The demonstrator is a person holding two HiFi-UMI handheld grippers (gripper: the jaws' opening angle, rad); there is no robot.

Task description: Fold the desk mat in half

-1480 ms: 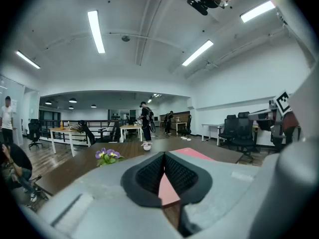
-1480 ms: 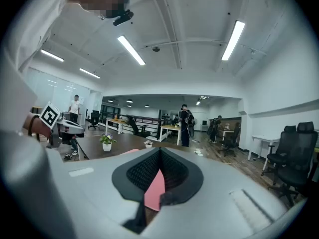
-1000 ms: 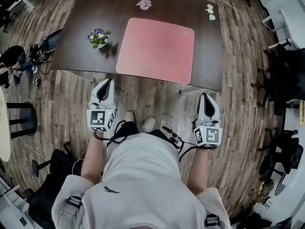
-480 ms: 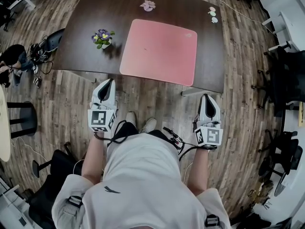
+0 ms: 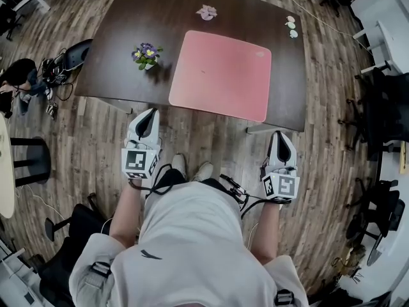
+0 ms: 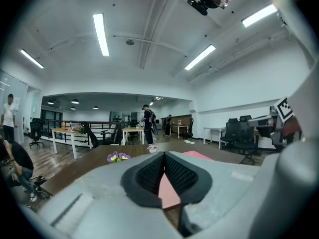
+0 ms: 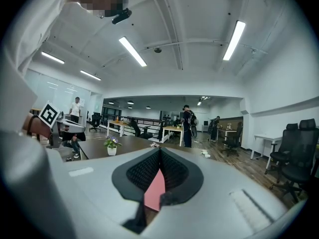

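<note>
Head view, mat [image 5: 220, 75] on table [image 5: 166, 18], wood floor [image 5: 83, 139]

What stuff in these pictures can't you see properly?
Head view: small pink thing at the table's far edge, too small to name.
Head view: pale bits near its right corner, also too small.
Left gripper view: the left gripper hides most of the desk mat.
Right gripper view: right gripper does likewise.

Open-plan office: desks [image 6: 72, 130], swivel chairs [image 6: 239, 133], strip lights [image 6: 100, 33].
</note>
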